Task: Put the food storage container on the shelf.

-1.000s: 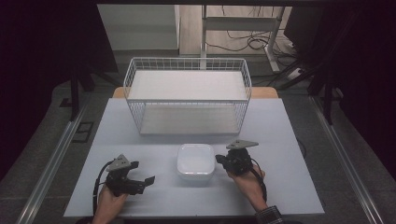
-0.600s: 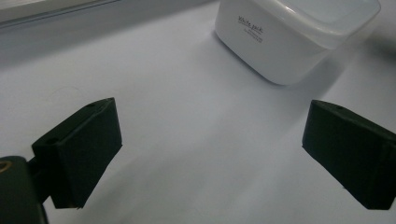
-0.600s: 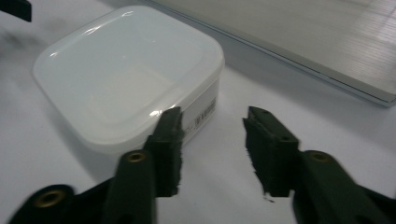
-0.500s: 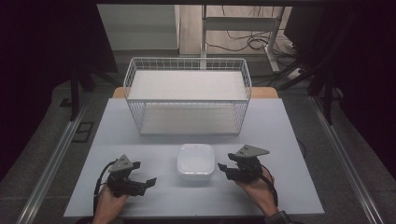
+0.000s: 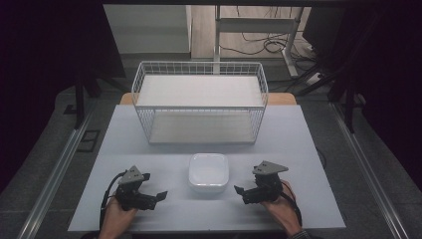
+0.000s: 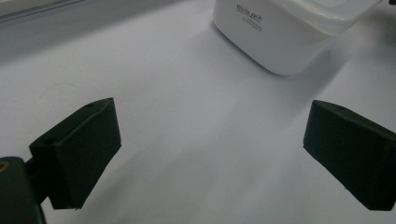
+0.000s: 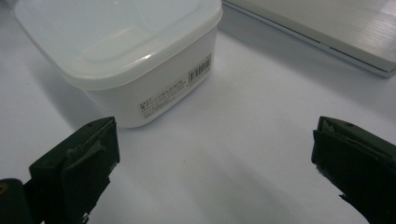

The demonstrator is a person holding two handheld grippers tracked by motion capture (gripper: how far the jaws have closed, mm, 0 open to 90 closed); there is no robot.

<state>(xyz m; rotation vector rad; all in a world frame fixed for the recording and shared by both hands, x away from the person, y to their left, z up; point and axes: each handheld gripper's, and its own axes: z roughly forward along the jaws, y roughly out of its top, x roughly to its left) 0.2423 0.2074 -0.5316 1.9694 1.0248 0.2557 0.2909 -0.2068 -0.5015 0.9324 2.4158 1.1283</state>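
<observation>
White plastic tub (image 5: 208,172) with a translucent snap-on lid, rounded corners, and it's sitting flat near the front middle of my pale grey table (image 5: 298,144), in front of the wire basket (image 5: 200,102). It's pretty much square so I can't call a long axis; its sides run square with the table edges, lid facing up. It sits between my two tools, touching neither. The left gripper (image 5: 160,195) points at it from the left with jaws spread wide, only bare table between them. The right gripper (image 5: 239,190) is closer, also spread wide, with the barcode label side facing it.
</observation>
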